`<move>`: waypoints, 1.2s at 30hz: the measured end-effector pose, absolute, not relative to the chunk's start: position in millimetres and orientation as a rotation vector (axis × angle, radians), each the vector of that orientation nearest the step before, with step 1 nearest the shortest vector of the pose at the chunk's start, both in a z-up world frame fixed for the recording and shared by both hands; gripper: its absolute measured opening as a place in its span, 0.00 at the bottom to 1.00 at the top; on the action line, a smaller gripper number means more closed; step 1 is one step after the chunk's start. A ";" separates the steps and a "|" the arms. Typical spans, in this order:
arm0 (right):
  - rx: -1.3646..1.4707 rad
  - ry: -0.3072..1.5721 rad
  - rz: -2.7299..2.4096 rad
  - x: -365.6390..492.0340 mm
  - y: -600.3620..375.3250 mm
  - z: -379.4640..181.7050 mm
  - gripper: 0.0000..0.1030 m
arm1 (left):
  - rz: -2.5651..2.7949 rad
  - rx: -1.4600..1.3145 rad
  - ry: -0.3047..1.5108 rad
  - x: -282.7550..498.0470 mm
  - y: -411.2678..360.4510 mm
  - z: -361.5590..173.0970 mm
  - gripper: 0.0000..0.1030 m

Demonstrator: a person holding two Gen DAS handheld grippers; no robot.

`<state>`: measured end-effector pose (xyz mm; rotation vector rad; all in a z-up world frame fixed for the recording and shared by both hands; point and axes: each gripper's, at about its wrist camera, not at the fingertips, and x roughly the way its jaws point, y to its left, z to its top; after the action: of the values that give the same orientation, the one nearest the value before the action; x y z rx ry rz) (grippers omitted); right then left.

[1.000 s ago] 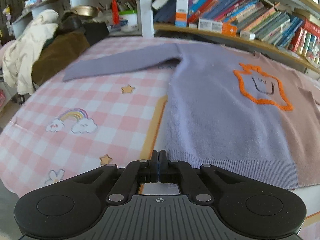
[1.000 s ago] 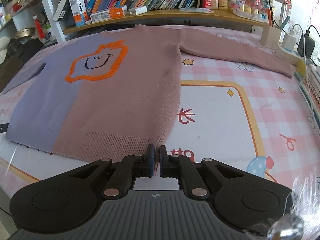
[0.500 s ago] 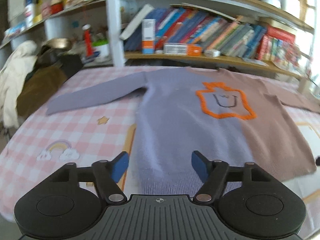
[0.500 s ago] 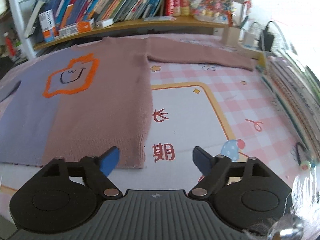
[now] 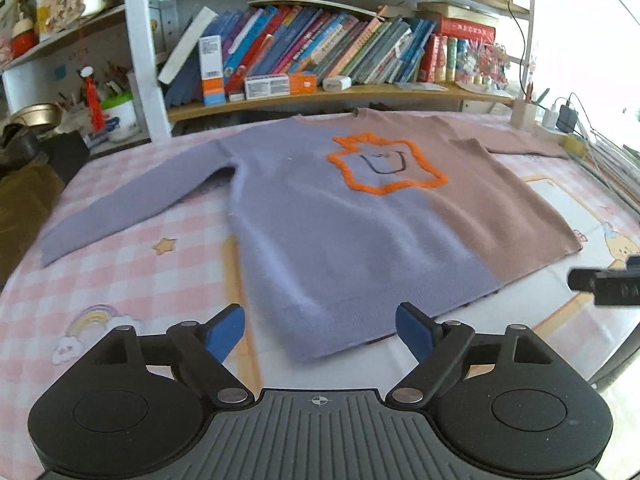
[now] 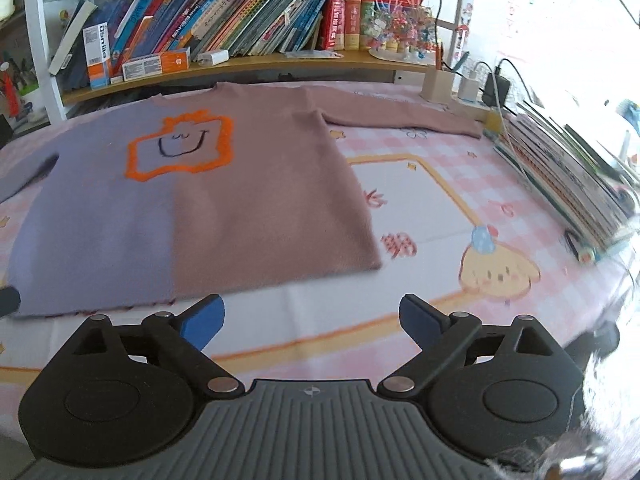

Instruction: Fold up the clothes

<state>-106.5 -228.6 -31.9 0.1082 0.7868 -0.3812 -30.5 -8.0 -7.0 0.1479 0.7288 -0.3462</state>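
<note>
We hold the left gripper [image 5: 320,330] and right gripper [image 6: 312,320] spread wide and empty just short of the hem, because the sweater [image 5: 360,220] lies flat, face up, sleeves outstretched on the checked desk [image 6: 440,200], both corners reachable.

One sweater [image 5: 360,236] lies spread flat on the desk [image 5: 120,280], half lilac and half dusty pink, with two sleeves stretched out and one orange-outlined patch [image 5: 384,166] on the chest. Two sets of tongs are in view: the left tongs [image 5: 320,334] and the right tongs [image 6: 312,322], each with two blue-tipped fingers set wide apart. One row of books [image 6: 224,20] fills the shelf behind.
</note>
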 end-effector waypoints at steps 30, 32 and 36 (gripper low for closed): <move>0.130 0.769 -0.314 -121.6 -219.4 -37.8 0.96 | -0.314 0.170 0.755 -55.4 -7.0 -1.4 0.84; 0.142 0.774 -0.334 -118.6 -218.5 -38.5 0.96 | -0.331 0.175 0.749 -48.8 -2.0 -2.4 0.84; 0.170 0.768 -0.377 -107.8 -210.9 -38.1 0.96 | -0.359 0.184 0.735 -32.6 11.5 -4.1 0.84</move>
<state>-107.8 -210.9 -38.1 0.1704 0.7676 -0.3768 -32.6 11.5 -4.1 0.1835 0.7347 -0.3589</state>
